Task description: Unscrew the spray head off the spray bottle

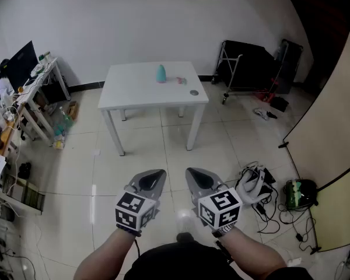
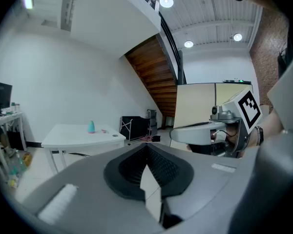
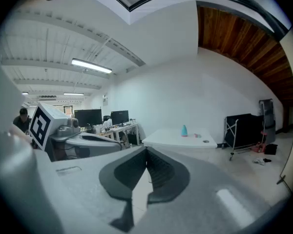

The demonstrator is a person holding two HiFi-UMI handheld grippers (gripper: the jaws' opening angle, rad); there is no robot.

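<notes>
Light: bright and even, from round ceiling lamps and a long lamp.
Glare: white shine on the floor.
Shadows: soft, under the counter.
Edges: bent, with dark corners.
Blur: close parts look soft.

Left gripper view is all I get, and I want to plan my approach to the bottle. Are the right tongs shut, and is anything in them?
Observer: The right gripper has its tongs shut on nothing, as its own view shows.
Operator: Is there anything on the floor beside me?
Observer: In the head view, loose cables lie on the tiles just to the right of the right gripper.
Operator: Where on the table is the bottle?
Observer: From above, the teal spray bottle stands upright nearer the far edge of the white table. A small dark round thing lies near the table's front right corner.
</notes>
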